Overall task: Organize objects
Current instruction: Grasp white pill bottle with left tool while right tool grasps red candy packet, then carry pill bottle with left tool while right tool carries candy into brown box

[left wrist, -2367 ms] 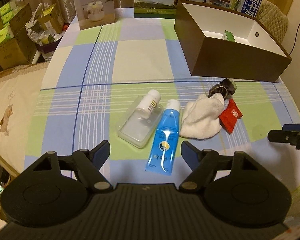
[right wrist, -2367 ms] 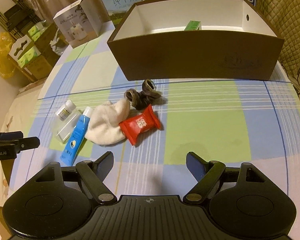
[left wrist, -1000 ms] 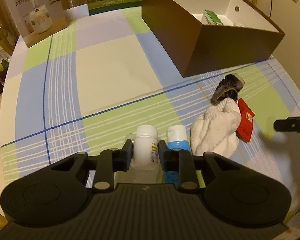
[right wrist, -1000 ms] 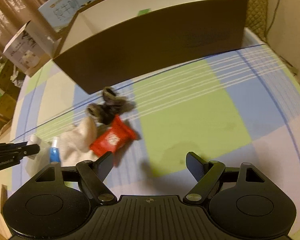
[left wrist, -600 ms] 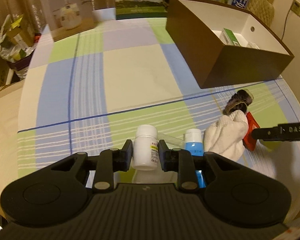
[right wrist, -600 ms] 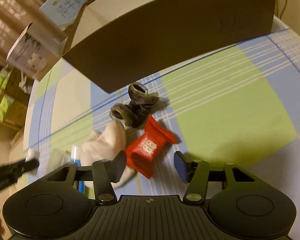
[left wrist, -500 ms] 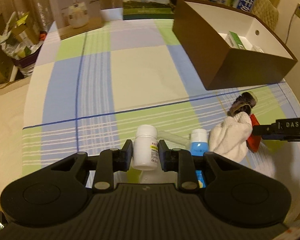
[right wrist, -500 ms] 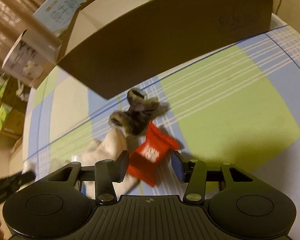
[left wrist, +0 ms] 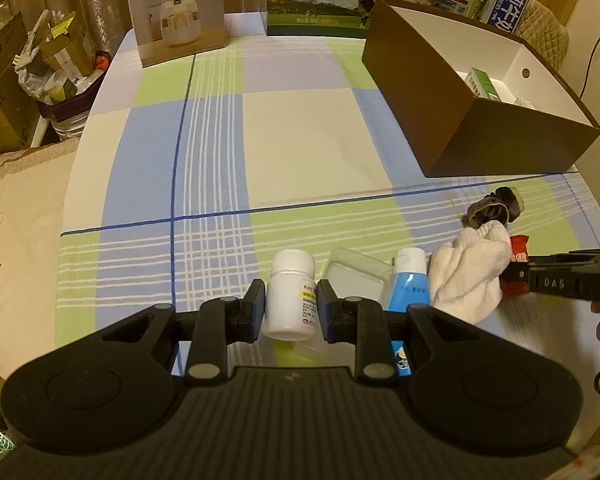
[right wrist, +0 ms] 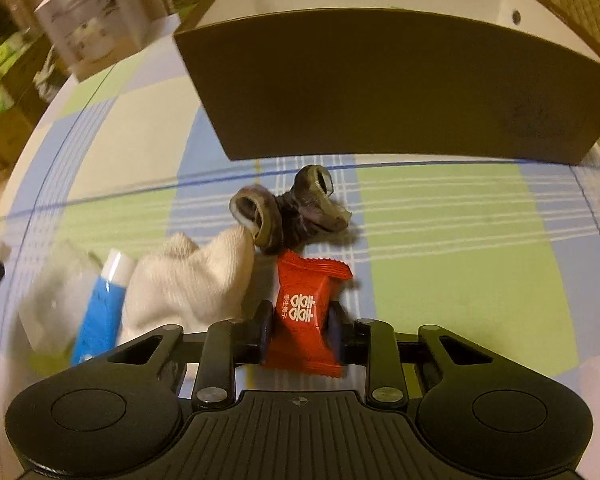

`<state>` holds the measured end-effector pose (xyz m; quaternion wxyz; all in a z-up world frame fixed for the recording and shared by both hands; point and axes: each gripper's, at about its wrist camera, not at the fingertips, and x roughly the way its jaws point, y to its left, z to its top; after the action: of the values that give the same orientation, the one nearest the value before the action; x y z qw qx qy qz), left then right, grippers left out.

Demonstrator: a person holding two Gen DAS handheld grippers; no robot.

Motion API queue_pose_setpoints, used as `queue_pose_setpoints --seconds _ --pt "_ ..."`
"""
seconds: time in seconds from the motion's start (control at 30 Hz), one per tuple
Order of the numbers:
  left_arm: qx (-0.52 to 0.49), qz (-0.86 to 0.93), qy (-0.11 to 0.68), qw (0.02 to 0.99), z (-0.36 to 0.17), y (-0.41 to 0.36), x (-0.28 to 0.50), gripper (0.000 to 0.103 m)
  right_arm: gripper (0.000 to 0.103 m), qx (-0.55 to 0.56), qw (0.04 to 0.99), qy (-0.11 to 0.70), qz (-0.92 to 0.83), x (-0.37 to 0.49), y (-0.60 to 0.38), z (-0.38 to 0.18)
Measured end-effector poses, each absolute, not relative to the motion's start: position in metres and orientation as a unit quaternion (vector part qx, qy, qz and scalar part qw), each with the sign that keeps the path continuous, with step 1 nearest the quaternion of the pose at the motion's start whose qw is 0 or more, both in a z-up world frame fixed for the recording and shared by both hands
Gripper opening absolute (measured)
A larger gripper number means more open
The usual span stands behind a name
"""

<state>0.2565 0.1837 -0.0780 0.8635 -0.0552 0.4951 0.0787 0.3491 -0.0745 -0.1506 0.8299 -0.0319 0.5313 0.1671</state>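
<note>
Jaws of the left gripper point(left wrist: 291, 312) are clamped on a white bottle point(left wrist: 290, 295) near the table's front edge; those of the right gripper point(right wrist: 300, 326) are closing around a red packet point(right wrist: 306, 314), pads at its sides. Sock point(right wrist: 188, 280), tube point(right wrist: 102, 306) and dark socks point(right wrist: 288, 210) crowd the packet's left and far sides. Open cloth point(left wrist: 300, 144) lies left of the brown box point(left wrist: 500, 140).

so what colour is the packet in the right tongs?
Red packet with white characters, between the closing right tongs; clearest in the right wrist view.
</note>
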Motion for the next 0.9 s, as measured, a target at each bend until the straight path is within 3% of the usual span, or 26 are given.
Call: queue_pose_setpoints --seconds 0.37,0.9 --pt "-0.046 0.048 0.490 0.869 -0.069 0.137 0.262 0.023 0.026 -0.015 0.828 0.531 0.179 0.331 -0.118 -0.130" --pt "-0.032 0.018 0.447 0.894 -0.021 0.042 0.330 0.023 0.025 -0.010 0.847 0.461 0.265 0.363 -0.166 -0.044"
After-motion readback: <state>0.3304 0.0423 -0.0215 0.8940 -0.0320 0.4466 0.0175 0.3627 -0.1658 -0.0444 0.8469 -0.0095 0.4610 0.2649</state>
